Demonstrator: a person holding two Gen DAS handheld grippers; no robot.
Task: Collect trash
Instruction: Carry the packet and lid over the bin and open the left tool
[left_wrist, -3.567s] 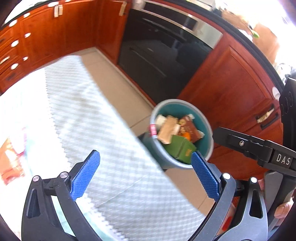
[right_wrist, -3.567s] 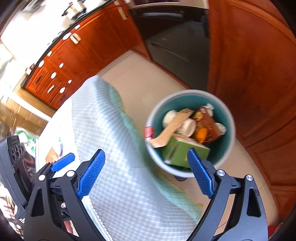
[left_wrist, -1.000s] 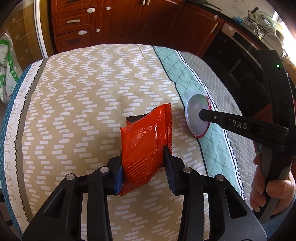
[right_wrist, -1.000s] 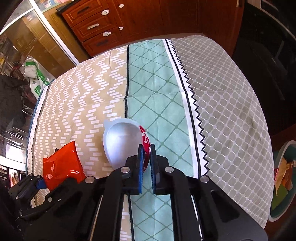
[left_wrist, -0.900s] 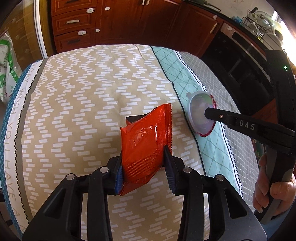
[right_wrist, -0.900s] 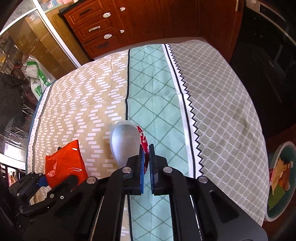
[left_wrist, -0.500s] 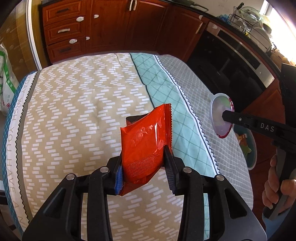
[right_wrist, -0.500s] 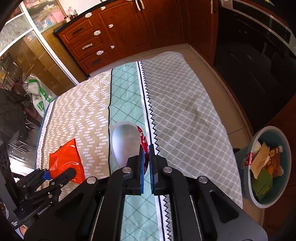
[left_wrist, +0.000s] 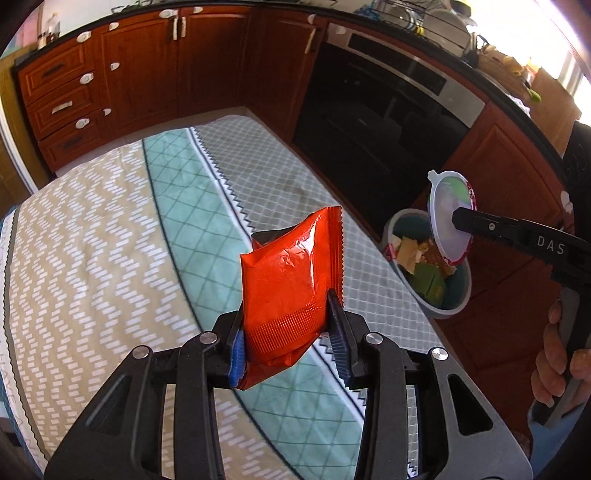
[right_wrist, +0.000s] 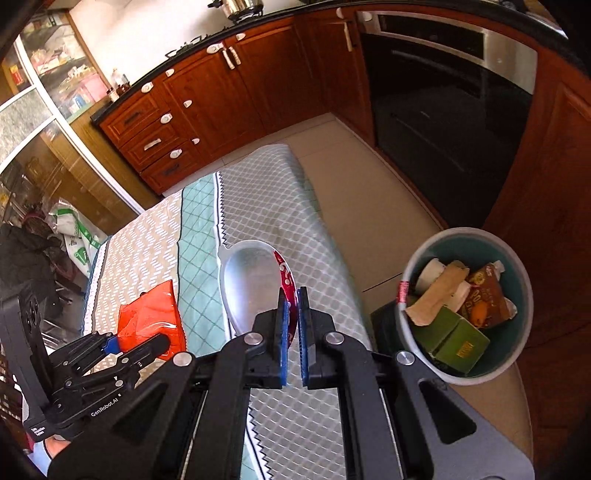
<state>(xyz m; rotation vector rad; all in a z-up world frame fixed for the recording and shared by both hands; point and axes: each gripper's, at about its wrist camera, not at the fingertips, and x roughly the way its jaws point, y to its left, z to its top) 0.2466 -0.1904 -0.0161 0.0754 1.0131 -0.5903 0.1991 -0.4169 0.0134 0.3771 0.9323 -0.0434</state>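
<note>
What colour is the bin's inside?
Teal inside the round grey-rimmed trash bin; clearest in the right wrist view.

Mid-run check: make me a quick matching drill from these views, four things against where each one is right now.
Things:
1. orange wrapper
2. plastic lid
3. green carton
4. trash bin

Places:
A. on the floor beside the table
B. in the left gripper
C. inside the bin
D. in the right gripper

Pairs: 1-B, 2-D, 3-C, 4-A
</note>
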